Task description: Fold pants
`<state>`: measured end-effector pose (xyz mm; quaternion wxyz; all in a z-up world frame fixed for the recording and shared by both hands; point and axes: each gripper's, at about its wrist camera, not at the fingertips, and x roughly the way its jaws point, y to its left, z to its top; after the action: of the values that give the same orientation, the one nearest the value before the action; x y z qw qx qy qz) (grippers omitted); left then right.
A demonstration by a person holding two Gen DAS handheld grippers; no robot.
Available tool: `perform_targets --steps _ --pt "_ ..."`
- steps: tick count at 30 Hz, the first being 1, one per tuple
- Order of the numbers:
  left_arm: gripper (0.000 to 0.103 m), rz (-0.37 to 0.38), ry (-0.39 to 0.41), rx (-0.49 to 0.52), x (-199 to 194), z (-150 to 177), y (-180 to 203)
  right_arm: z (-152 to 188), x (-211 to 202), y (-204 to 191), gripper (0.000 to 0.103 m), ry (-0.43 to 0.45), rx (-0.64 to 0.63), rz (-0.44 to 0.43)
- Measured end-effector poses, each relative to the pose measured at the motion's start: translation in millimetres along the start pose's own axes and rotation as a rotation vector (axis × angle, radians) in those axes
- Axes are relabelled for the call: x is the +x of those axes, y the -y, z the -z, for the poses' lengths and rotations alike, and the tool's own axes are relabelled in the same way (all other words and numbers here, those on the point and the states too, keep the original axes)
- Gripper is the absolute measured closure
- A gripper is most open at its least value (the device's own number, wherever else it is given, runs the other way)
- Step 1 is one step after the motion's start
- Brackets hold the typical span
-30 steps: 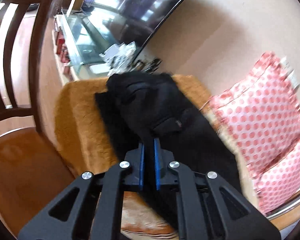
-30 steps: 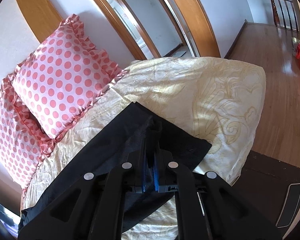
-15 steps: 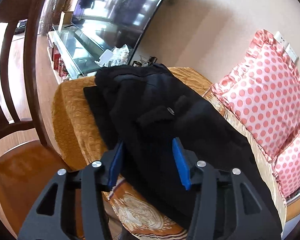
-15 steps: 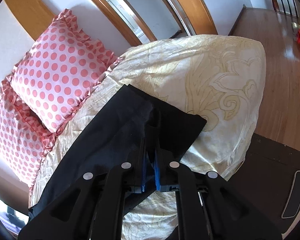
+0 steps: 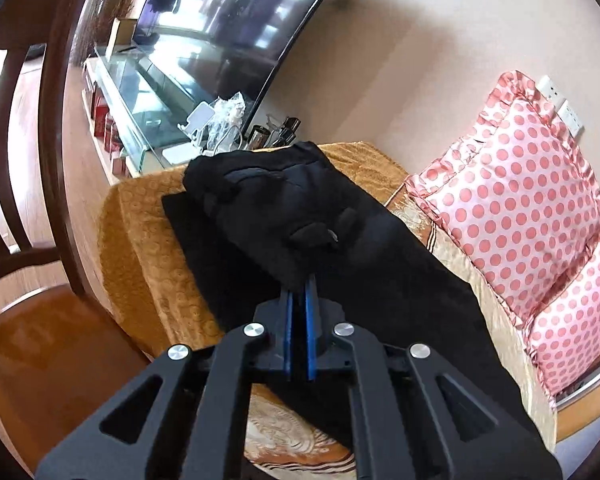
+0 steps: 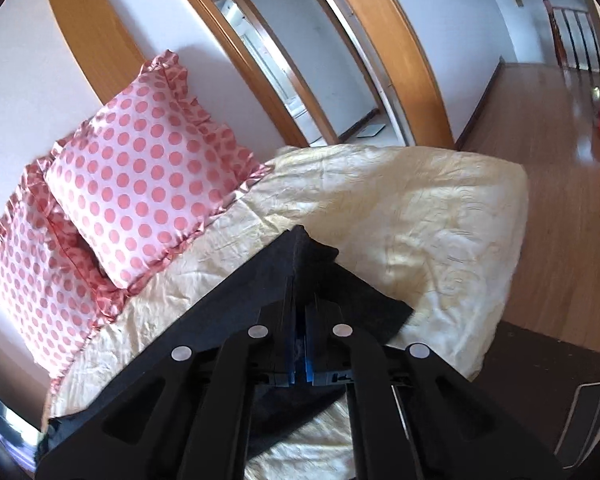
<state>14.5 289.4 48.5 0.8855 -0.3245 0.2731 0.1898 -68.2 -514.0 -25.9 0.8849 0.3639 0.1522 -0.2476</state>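
Here, lay stretched lengthwise along the cushioned seat: one pair of black fabric pants [image 5: 340, 248], bunched waist end over the orange-brown patterned cover [image 5: 140, 248], leg end over the pale cream wrinkled cover [image 6: 420, 208]. Hung slightly over the seat's front edge on the left-wrist view, near the gripper. Ended at a squared hem corner [image 6: 396, 312] on the cream cover, with bare cream cloth beyond it up to the far rounded end of the seat and open wooden floor [image 6: 572, 160] past that.

Counted: two pink polka-dot ruffled pillows [image 6: 148, 184], leaning along the wall side just beside the pants' long edge; one dark wooden chair [image 5: 32, 184] close off the orange end, hemming in that side; one large dark television screen [image 5: 220, 28] above a glass-topped stand [image 5: 140, 96] behind the waist end.

Pointed forward and slightly downward along the pants from the front edge: the left gripper [image 5: 299, 292], blue pads pressed nearly together on a fold of black cloth below the bunched waist. Angled down over the hem end: the right gripper [image 6: 298, 300], blue pads squeezed onto a raised ridge of the leg fabric, cloth tented to a peak just ahead of the tips.
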Motion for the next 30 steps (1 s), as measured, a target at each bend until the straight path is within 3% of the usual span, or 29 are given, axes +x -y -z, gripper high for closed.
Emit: perform_targets --steps 6,10,13,15,18,20,23,24,27,30 --pt "0.097 -0.044 -0.045 0.048 13 10 -7 18 21 20 0.1 -0.09 0.024 0.064" --pt "0.087 -0.064 -0.026 0.074 15 19 -9 24 22 18 0.098 -0.096 -0.026 0.098" --pt "0.076 -0.06 -0.005 0.079 6 19 -12 22 13 19 0.08 -0.084 -0.039 0.147" --pt "0.045 -0.119 0.033 0.065 -3 17 -15 19 -1 19 0.065 -0.028 -0.048 0.229" --pt "0.042 -0.178 0.143 0.061 -24 16 -16 16 -18 -7 0.065 0.04 -0.154 0.212" --pt "0.039 -0.149 0.153 0.094 -30 17 -6 16 -18 -41 0.065 0.026 -0.256 0.114" --pt "0.031 -0.051 0.107 0.184 -29 24 25 28 -6 -115 0.065 -0.094 -0.406 -0.163" --pt "0.028 0.0 0.079 0.227 -25 31 41 39 2 -150 0.065 -0.166 -0.465 -0.288" --pt "0.025 0.128 -0.007 0.339 -11 51 84 76 20 -235 0.065 -0.336 -0.615 -0.55" --pt "0.023 0.198 -0.072 0.445 7 74 120 125 41 -318 0.065 -0.499 -0.783 -0.709"
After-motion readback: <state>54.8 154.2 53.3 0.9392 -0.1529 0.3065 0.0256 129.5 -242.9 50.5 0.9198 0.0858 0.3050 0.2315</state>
